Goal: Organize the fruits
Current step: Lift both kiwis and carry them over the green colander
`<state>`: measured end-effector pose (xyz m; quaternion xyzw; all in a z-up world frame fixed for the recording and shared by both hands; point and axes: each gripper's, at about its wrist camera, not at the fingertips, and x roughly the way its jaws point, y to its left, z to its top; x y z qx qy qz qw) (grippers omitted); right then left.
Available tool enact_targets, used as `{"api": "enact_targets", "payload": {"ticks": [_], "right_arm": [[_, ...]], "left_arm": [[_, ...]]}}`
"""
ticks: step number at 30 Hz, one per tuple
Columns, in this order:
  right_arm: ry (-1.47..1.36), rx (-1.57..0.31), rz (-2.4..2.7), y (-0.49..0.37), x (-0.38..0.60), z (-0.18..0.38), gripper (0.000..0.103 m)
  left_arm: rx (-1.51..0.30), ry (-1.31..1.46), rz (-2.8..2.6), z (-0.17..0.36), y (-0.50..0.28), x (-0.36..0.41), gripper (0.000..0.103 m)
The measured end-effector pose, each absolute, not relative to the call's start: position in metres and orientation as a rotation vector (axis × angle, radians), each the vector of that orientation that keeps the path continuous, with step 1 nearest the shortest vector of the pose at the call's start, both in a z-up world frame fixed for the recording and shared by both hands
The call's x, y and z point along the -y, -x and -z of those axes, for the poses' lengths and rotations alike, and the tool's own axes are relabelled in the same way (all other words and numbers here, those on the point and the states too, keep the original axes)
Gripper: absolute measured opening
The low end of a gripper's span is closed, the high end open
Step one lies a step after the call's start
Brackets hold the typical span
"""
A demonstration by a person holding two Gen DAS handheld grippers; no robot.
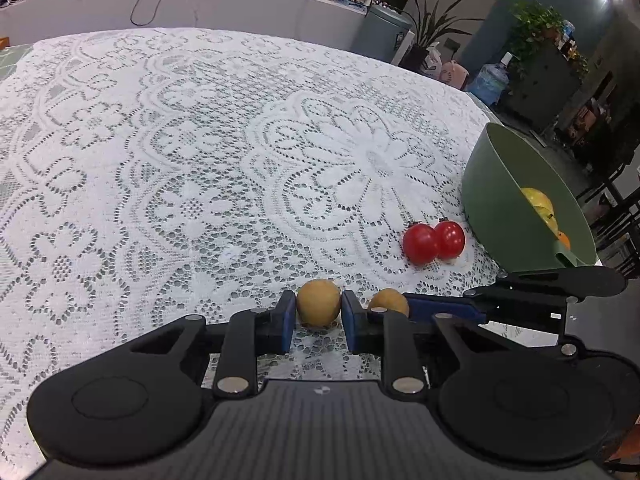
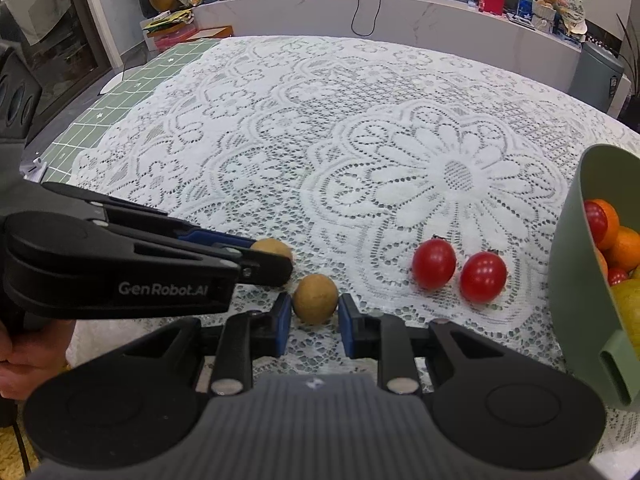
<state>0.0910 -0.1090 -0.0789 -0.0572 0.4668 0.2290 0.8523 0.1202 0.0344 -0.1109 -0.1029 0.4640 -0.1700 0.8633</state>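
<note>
Two small tan round fruits lie on the lace tablecloth. My left gripper has its blue pads against both sides of one tan fruit, which rests on the cloth. My right gripper has its pads on either side of the other tan fruit, with a narrow gap on its right side. In the right wrist view the left gripper covers part of its fruit. Two red cherry tomatoes lie beside a green bowl holding oranges, tomatoes and a yellow fruit.
The white lace tablecloth covers a green grid mat on the table. The bowl stands near the table's right edge. A white counter with boxes and cables runs behind. Plants and a water jug stand at the far right.
</note>
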Motion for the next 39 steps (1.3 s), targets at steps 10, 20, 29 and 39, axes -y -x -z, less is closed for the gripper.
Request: {"api": "enact_targets", "payload": {"ticks": [10,20,29,39], "right_arm": [[0.089,-0.924,-0.448,-0.083,0.119,0.066,0.022],[0.035,-0.84,-0.391,-0.065,0.143,0.038,0.022],[-0.041,-0.752,-0.307,-0.05,0.189,0.001,0.022],[-0.025,-0.687,-0.171,-0.047,0.243,-0.023,0.022]], "left_arm": [[-0.919,0.177,0.299,0.088,-0.105,-0.032,0.027],[-0.841,0.188,0.284,0.047,-0.092,-0.022,0.027],[-0.773,0.135,0.335,0.014,-0.084,0.013,0.027],[-0.753,0.069,0.412,-0.001,-0.091,0.064,0.027]]}}
